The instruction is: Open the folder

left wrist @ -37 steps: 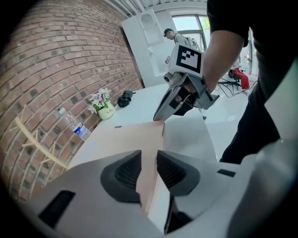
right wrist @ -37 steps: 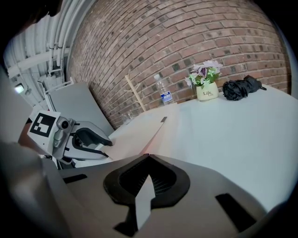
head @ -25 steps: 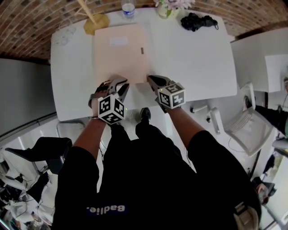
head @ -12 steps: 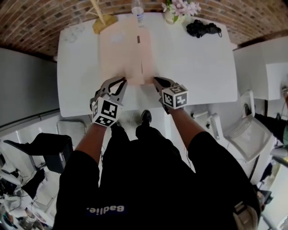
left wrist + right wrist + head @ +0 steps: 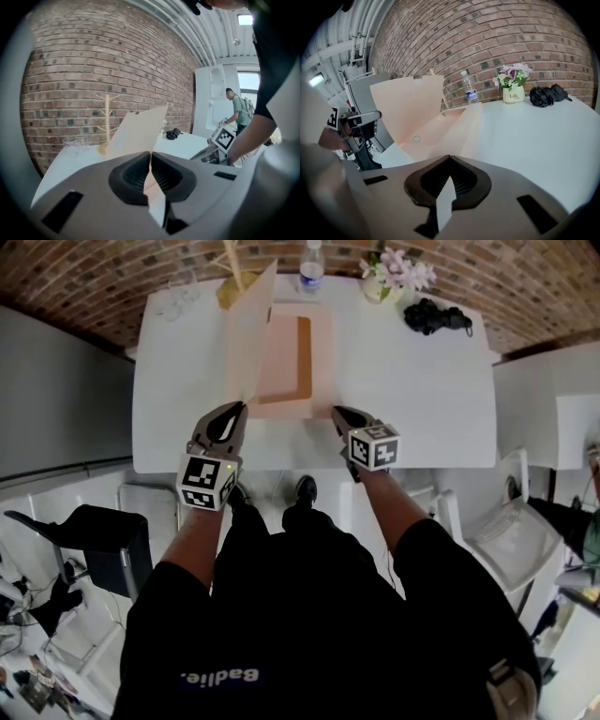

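Note:
A peach folder lies on the white table (image 5: 422, 399), its inner side (image 5: 292, 371) showing an orange-brown band. Its front cover (image 5: 251, 334) stands raised, almost upright, on the left. My left gripper (image 5: 234, 407) has the cover's near corner between its jaws, which are closing on it; in the left gripper view the cover (image 5: 136, 133) rises from the pads (image 5: 150, 154). My right gripper (image 5: 336, 412) rests shut and empty at the table's near edge, just right of the folder's near right corner. The right gripper view (image 5: 449, 157) shows the raised cover (image 5: 410, 105) at its left.
Along the table's far edge stand a wooden rack (image 5: 234, 277), clear glasses (image 5: 173, 301), a water bottle (image 5: 311, 276), a flower pot (image 5: 394, 273) and a black folded umbrella (image 5: 436, 315). A white chair (image 5: 506, 512) stands at the right. A brick wall lies behind the table.
The folder's cover went from lying flat to standing nearly upright. My left gripper rose and rolled with the cover's corner in it. The right gripper stayed put.

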`<state>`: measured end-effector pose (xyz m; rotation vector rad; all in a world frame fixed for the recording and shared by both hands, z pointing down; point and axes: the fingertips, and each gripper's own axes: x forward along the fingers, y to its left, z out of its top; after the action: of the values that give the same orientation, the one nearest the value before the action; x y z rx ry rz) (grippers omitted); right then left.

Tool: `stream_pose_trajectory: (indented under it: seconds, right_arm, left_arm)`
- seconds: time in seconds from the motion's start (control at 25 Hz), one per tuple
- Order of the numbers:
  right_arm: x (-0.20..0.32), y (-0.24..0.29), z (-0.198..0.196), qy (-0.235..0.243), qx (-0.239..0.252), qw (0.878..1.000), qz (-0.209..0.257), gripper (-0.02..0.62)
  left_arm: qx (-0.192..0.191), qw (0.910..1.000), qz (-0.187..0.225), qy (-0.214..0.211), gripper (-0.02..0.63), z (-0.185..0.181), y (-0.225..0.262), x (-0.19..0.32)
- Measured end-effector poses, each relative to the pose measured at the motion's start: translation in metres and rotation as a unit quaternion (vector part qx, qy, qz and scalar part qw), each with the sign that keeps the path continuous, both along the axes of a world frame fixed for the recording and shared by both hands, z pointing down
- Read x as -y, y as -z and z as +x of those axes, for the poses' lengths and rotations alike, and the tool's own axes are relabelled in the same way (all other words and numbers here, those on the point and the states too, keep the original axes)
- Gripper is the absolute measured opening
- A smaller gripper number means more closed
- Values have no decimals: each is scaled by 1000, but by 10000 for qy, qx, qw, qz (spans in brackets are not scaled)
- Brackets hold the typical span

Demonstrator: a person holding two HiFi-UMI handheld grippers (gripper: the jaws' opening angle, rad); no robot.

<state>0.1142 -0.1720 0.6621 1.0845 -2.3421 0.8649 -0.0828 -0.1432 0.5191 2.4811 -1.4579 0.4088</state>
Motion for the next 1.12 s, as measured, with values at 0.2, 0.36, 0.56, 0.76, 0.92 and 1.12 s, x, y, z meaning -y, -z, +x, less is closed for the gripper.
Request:
stream_pose_trajectory:
  seconds: [0.2,0.36,0.56,0.76,0.92,1.12]
  right_arm:
    - [1,0,0,43,-101,9999,0,29]
    - [1,0,-1,86,-163,9998,33,29]
    - [-1,1,-2,117,-239,9996,52,29]
    - [-1,0,-2,153,-335,9993,72,30]
    - [-2,1,-2,184,-425,9989,94,29]
    - [-3,1,-3,198,-560,9982,111,29]
  left_arm:
    - [-485,9971,-14,587,9,-33,5,-4]
    - [-799,9920,-27,981,6,-58,5,-9]
    - [-1466,9760,-98,1607,5,-93,-1,-15]
    - [-1699,9631,-179,2081,3,-125,-12,-20]
    - [-1696,9588,-207,2268,3,-140,-22,-23]
    - [-1757,9493,-368,2580,3,-164,-41,-30]
